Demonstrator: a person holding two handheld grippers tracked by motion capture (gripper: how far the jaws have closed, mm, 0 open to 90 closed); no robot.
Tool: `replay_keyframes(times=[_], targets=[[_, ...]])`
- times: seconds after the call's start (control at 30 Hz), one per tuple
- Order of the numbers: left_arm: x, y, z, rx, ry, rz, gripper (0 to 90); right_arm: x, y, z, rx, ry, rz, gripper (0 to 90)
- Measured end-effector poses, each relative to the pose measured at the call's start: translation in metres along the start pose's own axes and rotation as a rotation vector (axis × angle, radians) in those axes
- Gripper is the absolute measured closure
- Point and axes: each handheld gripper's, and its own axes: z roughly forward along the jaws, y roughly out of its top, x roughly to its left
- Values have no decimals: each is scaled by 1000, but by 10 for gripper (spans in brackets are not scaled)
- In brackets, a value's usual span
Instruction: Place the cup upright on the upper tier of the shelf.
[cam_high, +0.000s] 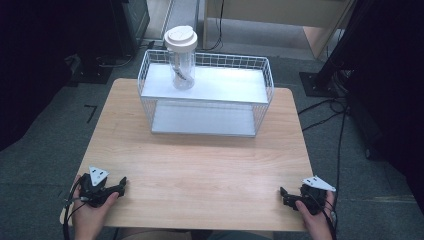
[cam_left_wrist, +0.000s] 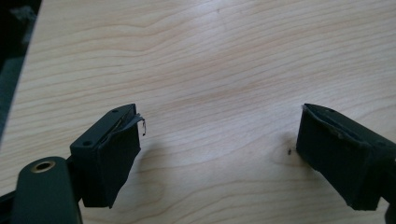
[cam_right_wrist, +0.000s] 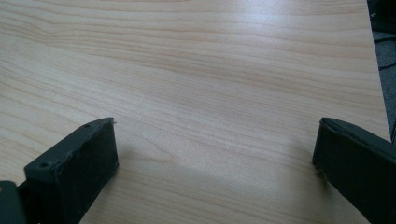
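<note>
At the near left corner of the table (cam_high: 200, 160), well short of the wire basket (cam_high: 207, 95), the left gripper (cam_high: 121, 183) rests in the person's hand with its jaws spread wide; the left gripper view shows bare wood between them and nothing held. Farther back, the basket stands at the table's far edge, and inside it, toward its left end, a clear jar (cam_high: 181, 62) with a broad white lid stands upright on the basket's raised white shelf, something dark inside it. At the near right corner, equally far from the basket, the right gripper (cam_high: 283, 194) lies low over the wood, its jaws also wide apart and empty.

The jar is probably the thing to be fetched, and the risks lie in the reach. It is tall and top-heavy under that lid, so a jaw that clips its side rather than straddling it could tip it against the basket's wire wall. Coming in low over the basket's front rim might snag a jaw or trailing cable on the wire and drag the whole basket. Smooth clear walls may also slip in a loose grip.
</note>
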Motion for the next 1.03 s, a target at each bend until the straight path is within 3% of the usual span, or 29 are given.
replay_keyframes(times=[0.33, 0.5, 1.03], targets=[[-1, 1, 1, 6, -12, -3, 137, -2, -1, -1, -4, 15, 3, 0], [5, 2, 3, 30, -47, -53, 121, -2, -1, -1, -4, 18, 6, 0], [4, 2, 3, 29, -50, -47, 118, -2, -1, -1, -4, 16, 4, 1]])
